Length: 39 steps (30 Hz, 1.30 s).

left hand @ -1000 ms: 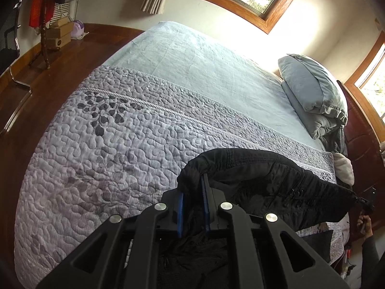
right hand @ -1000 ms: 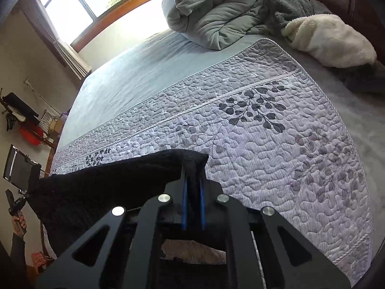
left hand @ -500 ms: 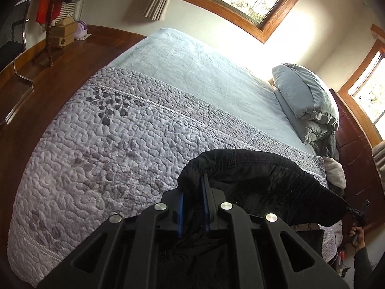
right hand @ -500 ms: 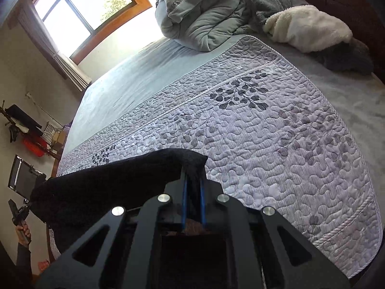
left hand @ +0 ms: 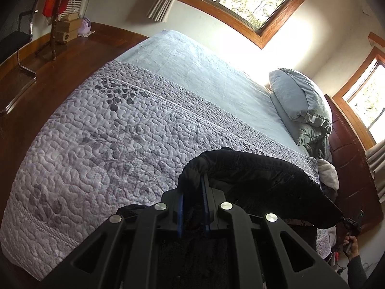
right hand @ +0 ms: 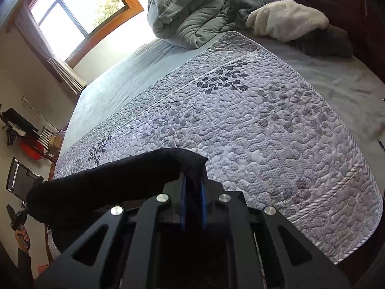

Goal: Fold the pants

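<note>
While both my grippers, left (left hand: 192, 192) and right (right hand: 192, 187), clamp the black pants (left hand: 259, 178) above the quilt (left hand: 108, 132), I judge them soft, sagging; end-corner grips suit.

Black pants (right hand: 101, 187) in right hand-held gripper (right hand: 192, 190)

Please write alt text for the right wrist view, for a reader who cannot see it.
The right hand-held gripper is shut on an edge of black pants, held above a bed with a grey quilted cover. Folded bedding lies at the bed's far end, under a window.
</note>
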Each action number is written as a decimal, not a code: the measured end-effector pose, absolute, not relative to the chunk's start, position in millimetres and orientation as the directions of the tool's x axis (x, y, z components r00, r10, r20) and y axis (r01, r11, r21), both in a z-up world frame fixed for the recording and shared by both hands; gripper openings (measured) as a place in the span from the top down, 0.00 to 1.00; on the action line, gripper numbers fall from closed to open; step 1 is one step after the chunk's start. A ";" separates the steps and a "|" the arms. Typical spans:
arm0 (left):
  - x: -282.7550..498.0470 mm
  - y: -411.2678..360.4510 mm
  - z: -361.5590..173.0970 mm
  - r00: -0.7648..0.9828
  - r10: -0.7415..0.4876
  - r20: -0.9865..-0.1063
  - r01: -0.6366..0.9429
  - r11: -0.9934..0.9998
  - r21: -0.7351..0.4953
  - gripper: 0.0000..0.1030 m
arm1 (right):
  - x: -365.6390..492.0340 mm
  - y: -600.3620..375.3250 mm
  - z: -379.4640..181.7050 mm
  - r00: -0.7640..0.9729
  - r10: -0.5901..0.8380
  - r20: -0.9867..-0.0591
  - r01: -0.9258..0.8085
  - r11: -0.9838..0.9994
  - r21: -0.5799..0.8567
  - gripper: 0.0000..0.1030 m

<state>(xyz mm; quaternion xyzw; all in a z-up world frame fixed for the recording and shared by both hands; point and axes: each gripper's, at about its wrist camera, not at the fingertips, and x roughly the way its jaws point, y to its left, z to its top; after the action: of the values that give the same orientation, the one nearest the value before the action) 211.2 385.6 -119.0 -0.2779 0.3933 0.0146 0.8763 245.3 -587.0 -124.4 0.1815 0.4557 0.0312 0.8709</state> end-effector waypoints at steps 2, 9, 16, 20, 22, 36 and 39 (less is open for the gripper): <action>203.7 385.0 -121.9 0.689 -0.192 -0.699 -0.245 0.846 -0.473 0.88 | 236.5 -587.3 -126.8 0.583 0.212 -0.785 0.118 0.933 0.340 0.91; 176.9 382.7 -135.5 0.673 -0.191 -0.714 -0.241 0.857 -0.456 0.87 | 201.7 -587.3 -135.9 0.591 0.193 -0.783 0.139 0.932 0.335 0.90; 154.5 379.8 -151.0 0.654 -0.189 -0.732 -0.236 0.869 -0.435 0.86 | 169.9 -591.7 -149.2 0.599 0.169 -0.783 0.170 0.928 0.331 0.88; 141.6 376.8 -159.7 0.648 -0.190 -0.738 -0.234 0.872 -0.430 0.85 | 153.7 -592.1 -160.6 0.596 0.165 -0.786 0.183 0.925 0.333 0.86; 136.4 372.2 -164.3 0.637 -0.182 -0.749 -0.231 0.882 -0.411 0.85 | 146.7 -590.4 -167.4 0.589 0.160 -0.792 0.186 0.927 0.326 0.85; 103.8 355.1 -221.3 0.466 -0.023 -0.885 -0.305 0.934 -0.184 0.54 | 116.5 -580.9 -205.4 0.534 0.051 -0.844 0.224 0.954 0.200 0.54; 91.2 362.5 -241.6 0.368 0.087 -0.926 -0.371 0.927 -0.060 0.38 | 105.5 -590.7 -216.7 0.498 0.037 -0.867 0.276 0.940 0.198 0.39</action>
<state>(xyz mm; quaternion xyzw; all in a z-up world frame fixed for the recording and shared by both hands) 91.2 362.5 -241.6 -0.1304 0.5443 0.1404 0.8167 105.5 -590.7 -216.7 0.1576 0.4962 -0.0703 0.8509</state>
